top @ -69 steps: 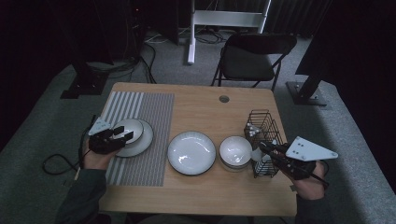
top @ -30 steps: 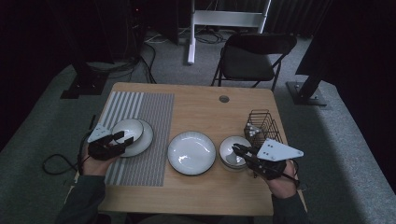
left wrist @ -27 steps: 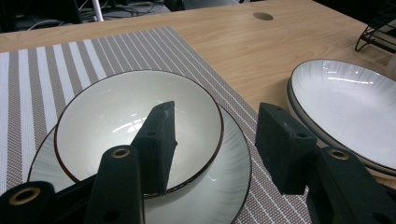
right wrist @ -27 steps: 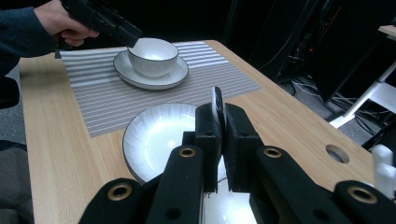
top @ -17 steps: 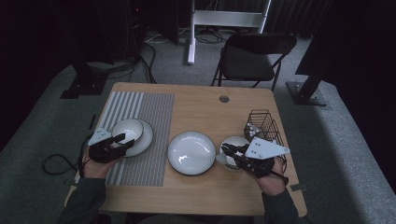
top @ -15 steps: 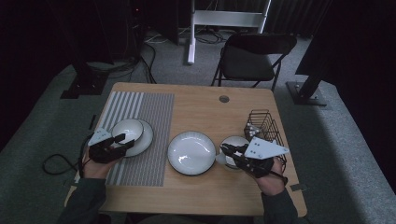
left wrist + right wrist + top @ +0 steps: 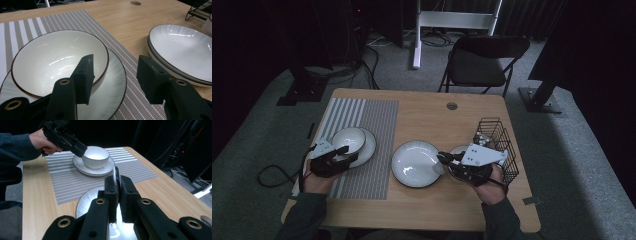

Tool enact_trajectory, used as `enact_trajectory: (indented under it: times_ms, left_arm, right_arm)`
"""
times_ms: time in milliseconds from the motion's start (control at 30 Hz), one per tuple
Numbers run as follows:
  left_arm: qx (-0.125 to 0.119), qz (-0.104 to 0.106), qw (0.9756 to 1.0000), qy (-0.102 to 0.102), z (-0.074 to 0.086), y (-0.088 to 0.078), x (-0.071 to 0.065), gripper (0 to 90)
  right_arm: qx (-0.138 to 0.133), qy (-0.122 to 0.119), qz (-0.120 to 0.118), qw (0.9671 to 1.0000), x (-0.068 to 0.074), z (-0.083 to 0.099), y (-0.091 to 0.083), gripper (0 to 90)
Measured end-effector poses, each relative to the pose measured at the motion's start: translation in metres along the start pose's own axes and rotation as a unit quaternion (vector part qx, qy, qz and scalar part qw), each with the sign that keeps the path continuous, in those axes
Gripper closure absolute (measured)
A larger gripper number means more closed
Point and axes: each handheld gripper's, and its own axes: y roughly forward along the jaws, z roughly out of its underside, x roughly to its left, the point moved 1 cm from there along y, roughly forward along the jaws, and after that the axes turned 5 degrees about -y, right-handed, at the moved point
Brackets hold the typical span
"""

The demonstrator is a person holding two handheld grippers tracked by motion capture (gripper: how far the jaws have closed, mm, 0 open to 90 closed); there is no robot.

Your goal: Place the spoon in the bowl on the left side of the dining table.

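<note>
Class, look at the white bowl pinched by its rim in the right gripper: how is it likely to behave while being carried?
The white bowl looks glazed and glossy, so it could slip between the fingers. Held at one edge only by the right gripper, it may swing or tip. It seems to be rigid ceramic, so it would probably chip if knocked against the plate.

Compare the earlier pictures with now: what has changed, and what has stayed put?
The right tool moved left from the wire rack to the small bowl beside the middle plate and is now shut on its rim. The left tool stayed open at the other bowl on the striped mat; the plate did not move.
</note>
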Motion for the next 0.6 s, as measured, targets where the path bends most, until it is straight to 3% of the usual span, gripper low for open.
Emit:
enact_trajectory:
  times_ms: [600]
  left_arm:
    - [0.003,0.005,0.9999,0.014,0.004,0.002,-0.006,48.9]
  right_arm:
    - [-0.005,0.001,-0.029,0.9996,0.001,-0.011,0.037,85.4]
